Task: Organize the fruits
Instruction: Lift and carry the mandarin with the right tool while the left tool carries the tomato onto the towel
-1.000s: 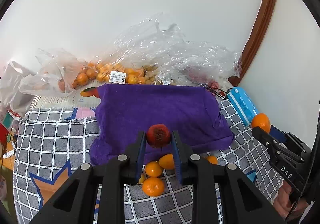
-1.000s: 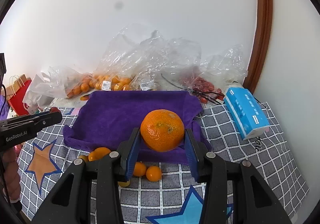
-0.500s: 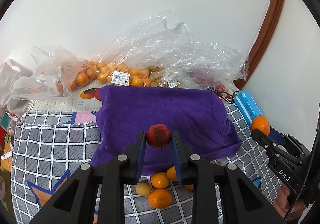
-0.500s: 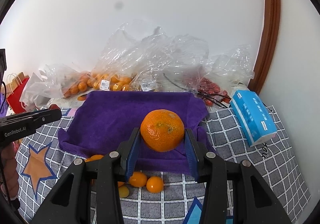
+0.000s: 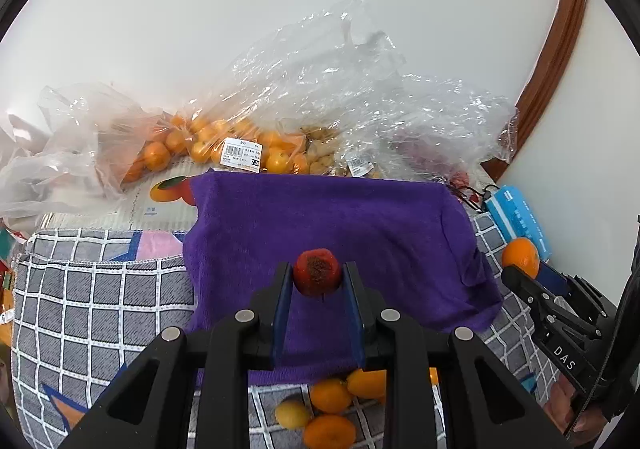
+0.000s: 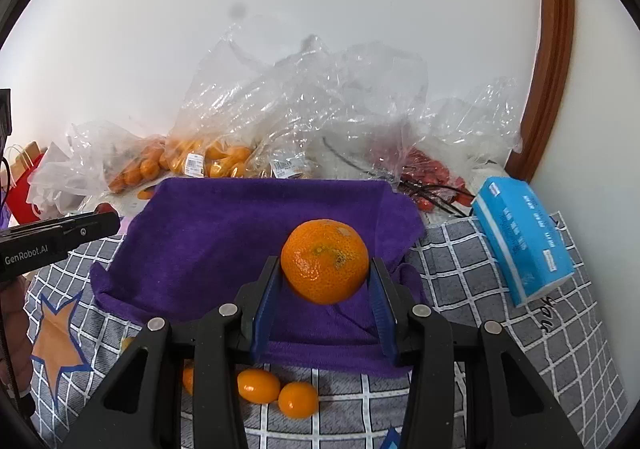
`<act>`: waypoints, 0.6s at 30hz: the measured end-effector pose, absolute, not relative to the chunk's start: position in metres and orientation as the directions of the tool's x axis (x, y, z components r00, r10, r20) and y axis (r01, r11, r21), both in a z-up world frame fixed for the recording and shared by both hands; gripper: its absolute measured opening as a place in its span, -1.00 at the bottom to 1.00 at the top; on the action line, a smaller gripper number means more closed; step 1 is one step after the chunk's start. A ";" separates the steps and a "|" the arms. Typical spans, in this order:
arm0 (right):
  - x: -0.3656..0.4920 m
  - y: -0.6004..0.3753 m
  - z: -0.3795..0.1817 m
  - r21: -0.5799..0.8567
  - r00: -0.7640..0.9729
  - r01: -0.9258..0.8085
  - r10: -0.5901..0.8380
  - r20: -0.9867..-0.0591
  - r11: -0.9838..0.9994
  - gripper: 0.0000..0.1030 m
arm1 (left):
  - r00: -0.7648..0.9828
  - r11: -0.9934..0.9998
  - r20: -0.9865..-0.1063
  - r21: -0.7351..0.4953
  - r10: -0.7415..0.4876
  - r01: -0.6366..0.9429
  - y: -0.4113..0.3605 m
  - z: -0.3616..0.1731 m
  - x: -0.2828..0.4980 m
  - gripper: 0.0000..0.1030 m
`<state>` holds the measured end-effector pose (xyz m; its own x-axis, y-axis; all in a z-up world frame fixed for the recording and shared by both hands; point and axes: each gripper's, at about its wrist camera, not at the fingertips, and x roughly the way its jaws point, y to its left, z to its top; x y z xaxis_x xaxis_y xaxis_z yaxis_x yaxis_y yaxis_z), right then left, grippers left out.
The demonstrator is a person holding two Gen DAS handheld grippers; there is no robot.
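My left gripper [image 5: 317, 281] is shut on a small red fruit [image 5: 317, 276] with a dark rough patch, held above the front part of a purple towel [image 5: 328, 225]. In the right wrist view my right gripper [image 6: 325, 277] is shut on a large orange [image 6: 325, 261], also above the purple towel [image 6: 240, 233]. The right gripper with its orange [image 5: 521, 255] shows at the right edge of the left wrist view. The left gripper [image 6: 102, 223] reaches in from the left of the right wrist view. Several small orange fruits [image 5: 332, 395] lie on the checked cloth in front of the towel.
Clear plastic bags [image 5: 224, 145] of small oranges and red fruits [image 6: 432, 173] are heaped against the wall behind the towel. A blue tissue pack [image 6: 520, 237] lies at the right on the grey checked cloth [image 5: 100, 309]. A brown door frame [image 6: 552, 49] stands at the right.
Both grippers have moved forward and down over the purple towel with their fruits still held. The loose small oranges have slid toward the bottom of both views.
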<state>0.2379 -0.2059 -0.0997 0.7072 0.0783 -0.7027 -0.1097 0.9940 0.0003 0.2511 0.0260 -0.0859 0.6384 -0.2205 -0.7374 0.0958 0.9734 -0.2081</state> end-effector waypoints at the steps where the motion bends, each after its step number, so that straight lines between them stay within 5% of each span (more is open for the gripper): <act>1: 0.241 -0.207 -0.103 0.001 0.704 -0.108 0.077 -0.706 0.994 -0.16 | 0.636 0.974 -0.740 -0.208 -0.219 0.093 0.026 -0.089 0.255 -0.53; 18: 0.281 -0.214 -0.157 0.012 0.642 -0.090 0.067 -0.764 0.996 -0.16 | 0.565 0.973 -0.796 -0.222 -0.216 0.060 0.024 -0.139 0.290 -0.53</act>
<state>0.2811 -0.2137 -0.1574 0.6422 0.0673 -0.7635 -0.0901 0.9959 0.0121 0.2904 0.0240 -0.1394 0.5654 -0.2161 -0.7960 0.0597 0.9733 -0.2218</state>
